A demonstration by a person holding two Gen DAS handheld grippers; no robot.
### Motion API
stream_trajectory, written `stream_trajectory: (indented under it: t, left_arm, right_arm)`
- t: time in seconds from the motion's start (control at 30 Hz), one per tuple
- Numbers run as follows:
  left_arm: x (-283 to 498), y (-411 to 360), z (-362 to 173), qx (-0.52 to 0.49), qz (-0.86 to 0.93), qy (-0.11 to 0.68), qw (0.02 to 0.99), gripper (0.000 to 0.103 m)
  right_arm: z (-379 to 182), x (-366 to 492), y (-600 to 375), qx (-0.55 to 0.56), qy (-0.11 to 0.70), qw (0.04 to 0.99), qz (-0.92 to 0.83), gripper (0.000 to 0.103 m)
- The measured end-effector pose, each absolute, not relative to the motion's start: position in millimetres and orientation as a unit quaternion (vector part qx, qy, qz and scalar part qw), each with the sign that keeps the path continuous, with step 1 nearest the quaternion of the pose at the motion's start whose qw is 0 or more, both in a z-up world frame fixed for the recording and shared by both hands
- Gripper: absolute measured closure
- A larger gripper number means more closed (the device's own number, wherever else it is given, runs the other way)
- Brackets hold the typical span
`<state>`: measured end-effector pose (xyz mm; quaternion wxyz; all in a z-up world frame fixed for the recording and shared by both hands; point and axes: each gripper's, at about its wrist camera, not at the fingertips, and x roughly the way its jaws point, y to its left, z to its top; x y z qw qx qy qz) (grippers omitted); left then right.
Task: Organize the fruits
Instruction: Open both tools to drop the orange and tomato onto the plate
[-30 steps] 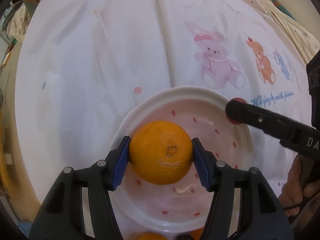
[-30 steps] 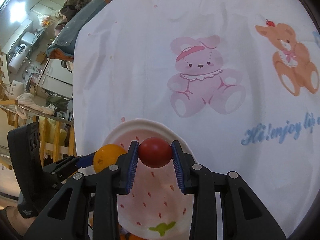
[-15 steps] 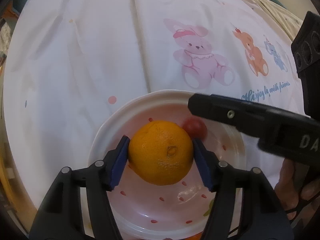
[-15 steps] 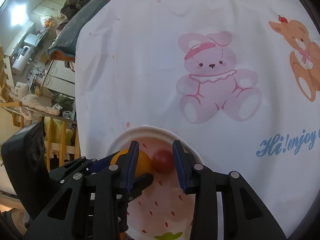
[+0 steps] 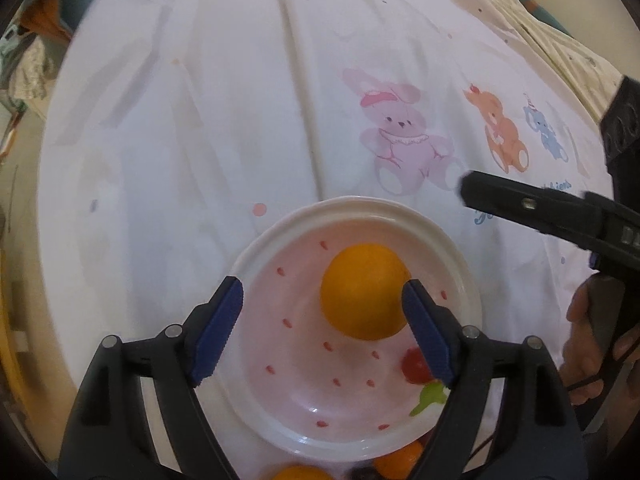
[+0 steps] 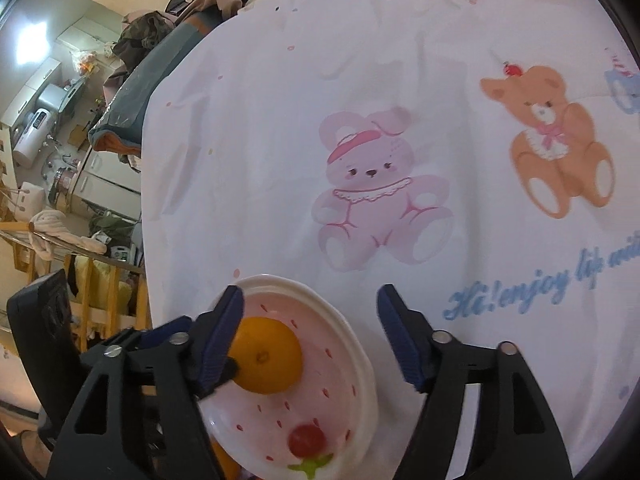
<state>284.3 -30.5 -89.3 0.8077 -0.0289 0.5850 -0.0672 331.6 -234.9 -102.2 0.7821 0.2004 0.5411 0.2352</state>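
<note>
Resting in the white plate [image 5: 280, 236] with the red-fleck pattern, the orange [image 5: 362, 290] is lying free toward the far side of the dish, while a small red tomato-like fruit [image 6: 306, 440] is sitting nearer the front rim, beside the printed green leaf [image 6: 310, 465]. The left gripper [image 5: 322, 330] is hanging over the plate with its jaws spread, having just been opening; the orange is showing between the blue pads [image 5: 218, 330] — close against the right one, clear of the left, and not pressed. The right gripper [image 6: 308, 334] is also standing wide, its jaws having just been opening, with nothing between them; its left finger is covering part of the orange in the right wrist view. More orange fruits [image 5: 398, 460] are peeking out beyond the plate's near edge, partly blocked by the left gripper's fingers. The plate is sitting on a white cloth [image 6: 280, 120] printed with a pink rabbit [image 6: 376, 192] and a brown bear [image 6: 554, 140]. A person's hand [image 5: 588, 344] is holding the right gripper — cluttered shelves are blurring at the cloth's far left.
</note>
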Motion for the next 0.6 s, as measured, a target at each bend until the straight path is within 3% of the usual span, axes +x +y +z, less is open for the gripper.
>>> stream_trajectory:
  t: [0.6]
  left_arm:
    - [227, -2, -41, -0.082, -0.015, 0.526, 0.847, 0.024]
  right_arm:
    - [-47, 244, -242, 0.176, 0.495, 0.822, 0.221, 0.012]
